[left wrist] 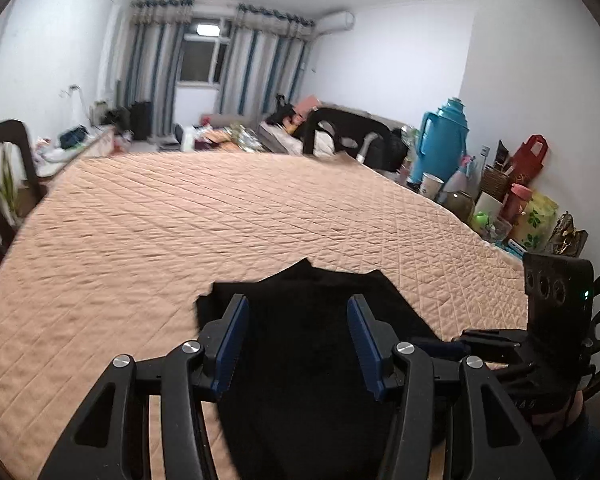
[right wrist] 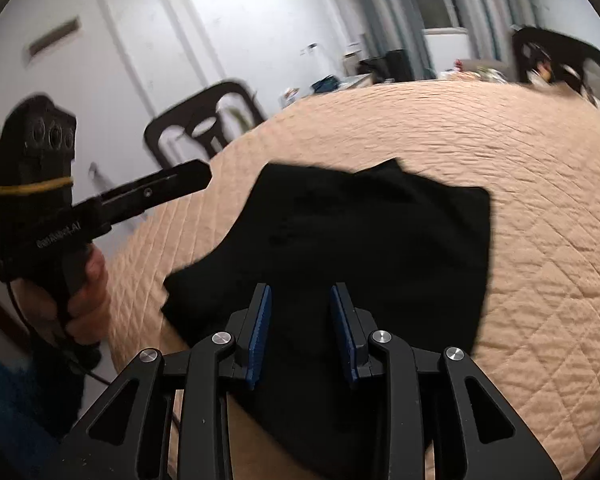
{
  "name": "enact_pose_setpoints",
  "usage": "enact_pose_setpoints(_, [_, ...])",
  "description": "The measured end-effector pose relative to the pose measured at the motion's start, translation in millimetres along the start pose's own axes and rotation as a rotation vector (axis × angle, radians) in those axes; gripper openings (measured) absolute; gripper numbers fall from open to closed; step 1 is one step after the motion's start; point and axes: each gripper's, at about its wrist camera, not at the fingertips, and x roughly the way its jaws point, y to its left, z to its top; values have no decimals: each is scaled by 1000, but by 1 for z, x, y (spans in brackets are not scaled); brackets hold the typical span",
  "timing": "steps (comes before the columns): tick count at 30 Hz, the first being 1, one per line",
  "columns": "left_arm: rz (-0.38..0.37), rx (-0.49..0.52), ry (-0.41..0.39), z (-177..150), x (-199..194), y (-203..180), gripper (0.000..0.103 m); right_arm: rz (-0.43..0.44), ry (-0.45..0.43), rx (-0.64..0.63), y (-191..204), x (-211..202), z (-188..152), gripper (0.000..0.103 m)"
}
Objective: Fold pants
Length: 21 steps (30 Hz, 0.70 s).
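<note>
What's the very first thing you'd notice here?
The black pants lying rumpled on the peach quilted cover, right in front of both grippers. Next, the bright turquoise thermos jug by the wall at the cover's right edge, among bags and cups.

— Where do we find the pants (right wrist: 364,248)?

— On the quilted cover (left wrist: 228,216), at its near edge, with our left gripper (left wrist: 298,332) and right gripper (right wrist: 300,320) above them, the left one to the left.

— And round it?

— We see one chair (left wrist: 0,184) at its left side and another chair (left wrist: 340,128) at the far end. Along the right edge stand a thermos jug (left wrist: 444,140), cups and bags against the wall.
</note>
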Motion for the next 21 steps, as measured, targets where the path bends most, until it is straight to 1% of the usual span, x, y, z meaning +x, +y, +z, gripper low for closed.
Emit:
enact_pose_setpoints(3, [-12,-1,75,3,30,2,54,-22,-26,32,-12,-1,13,32])
enact_pose_setpoints(6, [27,1,179,-15,54,7,54,-38,23,46,-25,11,28,32])
enact_pose_setpoints(7, [58,19,175,-23,55,6,52,-43,44,37,-28,18,33,32])
enact_pose_setpoints(9, [66,14,163,-27,46,5,52,-74,75,32,-39,31,46,31])
enact_pose_setpoints(10, [77,13,167,-29,45,5,52,-105,92,44,-48,38,51,26])
enact_pose_setpoints(11, [82,8,168,-30,44,6,52,-118,91,65,-58,43,56,12])
enact_pose_setpoints(13, [84,-4,175,-30,44,9,52,-106,78,142,-78,44,62,4])
enact_pose_setpoints(15, [87,-3,175,-31,42,9,53,-132,50,177,-88,36,60,3])
enact_pose_setpoints(17, [89,-6,173,-31,41,10,53,-122,36,188,-87,29,55,3])
enact_pose_setpoints(21, [99,-16,164,-29,38,10,53,-143,2,133,-69,6,45,6])
